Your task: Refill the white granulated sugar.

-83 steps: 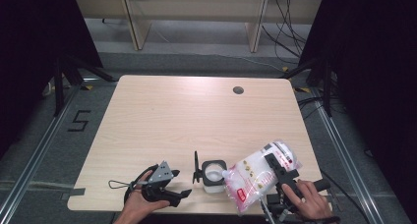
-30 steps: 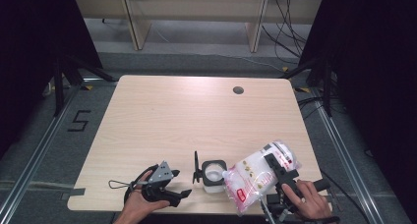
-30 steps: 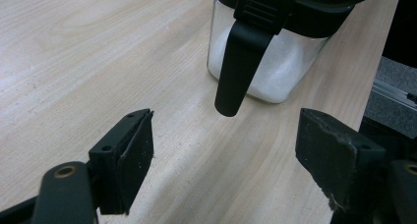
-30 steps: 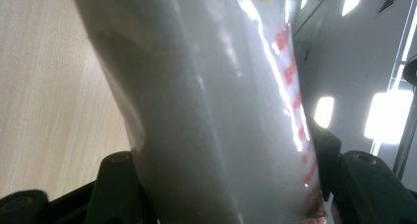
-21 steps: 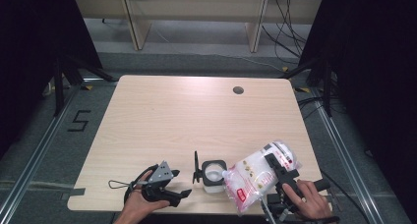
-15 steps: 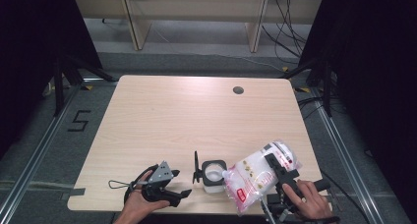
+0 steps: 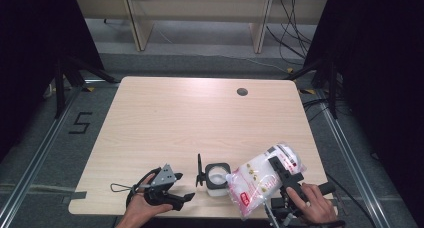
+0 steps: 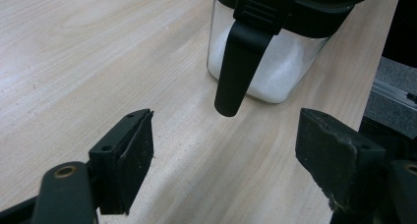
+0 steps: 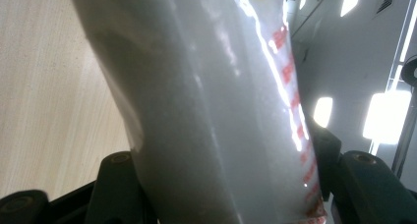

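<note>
right gripper point(image 7: 280, 174) jaws clamp a white plastic bag point(image 7: 260, 180) with red print, tilted with its lower end over the open jar point(image 7: 217, 176) at the counter's point(image 7: 200, 118) near edge. left gripper point(image 7: 172, 190) rests just left of the jar, jaws wide and holding nothing, facing its black hanging latch point(image 8: 235, 67).

A black "5" is marked on the floor point(image 7: 80, 123) (left of the table); the bag's point(image 7: 260, 180) red print is unreadable.

The table point(image 7: 200, 123) is evenly lit from overhead while the surroundings from 9 to 3 o'clock fall into near-black. In the right gripper view, glare streaks the plastic bag point(image 9: 211, 111), soft with closeness; ceiling lights blow out at 3 o'clock.
</note>
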`<state>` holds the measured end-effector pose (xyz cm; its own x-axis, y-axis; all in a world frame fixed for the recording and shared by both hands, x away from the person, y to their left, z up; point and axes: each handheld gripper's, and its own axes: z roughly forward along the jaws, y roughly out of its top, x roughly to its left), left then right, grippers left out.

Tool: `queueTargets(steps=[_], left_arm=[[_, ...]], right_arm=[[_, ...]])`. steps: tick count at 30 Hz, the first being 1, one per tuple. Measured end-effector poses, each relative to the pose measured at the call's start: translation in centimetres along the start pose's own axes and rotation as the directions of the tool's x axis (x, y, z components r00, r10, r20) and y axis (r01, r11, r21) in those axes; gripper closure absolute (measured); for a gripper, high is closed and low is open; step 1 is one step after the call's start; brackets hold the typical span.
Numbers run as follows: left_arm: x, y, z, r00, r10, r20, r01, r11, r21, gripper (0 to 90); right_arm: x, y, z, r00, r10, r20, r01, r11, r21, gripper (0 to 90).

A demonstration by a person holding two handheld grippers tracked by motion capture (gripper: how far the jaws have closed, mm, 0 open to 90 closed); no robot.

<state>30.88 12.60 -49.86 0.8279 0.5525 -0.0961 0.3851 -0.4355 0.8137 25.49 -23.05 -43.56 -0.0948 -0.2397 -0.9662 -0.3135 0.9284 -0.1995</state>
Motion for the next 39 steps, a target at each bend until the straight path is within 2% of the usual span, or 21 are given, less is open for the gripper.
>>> queueTargets(steps=[2,4,9,11,13,15,17,25,26,28,30,34,35,36,37,39], left_arm=[[0.08,0.0,-0.13,0.9999,0.008,-0.01,-0.008,0.9998,0.019,21.9],[-0.01,-0.01,-0.06,1.0,-0.006,-0.006,0.006,1.0,0.006,21.9],[-0.02,0.0,-0.06,1.0,-0.005,-0.006,0.005,1.0,0.005,21.9],[0.02,0.0,-0.06,1.0,-0.001,-0.005,0.001,1.0,0.006,21.9],[0.03,0.01,-0.08,1.0,0.001,-0.008,-0.001,1.0,0.01,21.9],[0.06,0.01,-0.09,1.0,0.004,-0.009,-0.004,0.9999,0.013,21.9],[0.0,-0.01,-0.05,1.0,-0.003,-0.005,0.003,1.0,0.006,21.9],[0.05,0.01,-0.08,1.0,0.004,-0.005,-0.004,1.0,0.006,21.9],[0.05,0.01,-0.08,1.0,0.004,-0.004,-0.004,1.0,0.006,21.9],[0.05,0.01,-0.07,1.0,0.004,-0.004,-0.004,1.0,0.005,21.9],[0.06,0.01,-0.06,1.0,0.004,-0.004,-0.004,1.0,0.006,21.9],[0.04,0.01,-0.03,1.0,0.0,-0.003,0.0,1.0,0.003,21.9],[0.03,0.0,-0.05,1.0,-0.002,-0.004,0.002,1.0,0.005,21.9],[-0.07,-0.02,0.03,0.9999,-0.015,-0.001,0.015,0.9999,-0.007,21.9],[0.06,0.01,-0.05,1.0,0.003,-0.002,-0.003,1.0,0.006,21.9],[0.03,0.0,-0.05,1.0,0.0,-0.005,0.0,1.0,0.005,21.9]], right_arm=[[0.15,-0.01,0.03,0.9999,0.016,-0.006,-0.016,1.0,0.001,44.4],[-0.07,0.06,-0.06,1.0,-0.001,-0.008,0.001,1.0,0.009,44.5],[-0.11,-0.01,-0.03,1.0,0.003,0.0,-0.003,1.0,0.001,44.4],[-0.18,0.0,0.04,0.9999,-0.012,0.0,0.012,1.0,-0.007,44.5],[-0.09,-0.02,0.05,0.9999,-0.008,0.009,0.008,1.0,-0.01,44.4],[-0.06,0.03,-0.04,1.0,0.0,-0.005,0.0,1.0,0.007,44.4],[-0.14,0.02,0.07,0.9996,-0.018,0.024,0.018,1.0,-0.018,44.5],[-0.16,0.0,0.07,0.9996,-0.016,0.024,0.016,1.0,-0.02,44.6],[-0.06,-0.01,0.01,1.0,0.001,0.008,-0.001,1.0,-0.007,44.6],[-0.1,-0.01,-0.07,1.0,0.001,-0.004,-0.001,1.0,0.004,44.7],[-0.21,-0.02,-0.03,0.9999,-0.011,0.007,0.011,1.0,-0.006,44.8],[-0.25,-0.01,-0.07,0.9999,-0.01,-0.005,0.01,1.0,0.002,44.9],[-0.02,-0.05,-0.04,0.9998,0.017,-0.013,-0.017,1.0,0.005,45.0],[-0.01,-0.05,-0.05,0.9997,0.018,-0.014,-0.018,1.0,0.006,45.1],[-0.21,-0.03,-0.06,1.0,-0.005,-0.005,0.005,1.0,0.0,45.1],[0.02,-0.06,-0.08,0.9996,0.025,-0.015,-0.025,1.0,0.011,45.3]])
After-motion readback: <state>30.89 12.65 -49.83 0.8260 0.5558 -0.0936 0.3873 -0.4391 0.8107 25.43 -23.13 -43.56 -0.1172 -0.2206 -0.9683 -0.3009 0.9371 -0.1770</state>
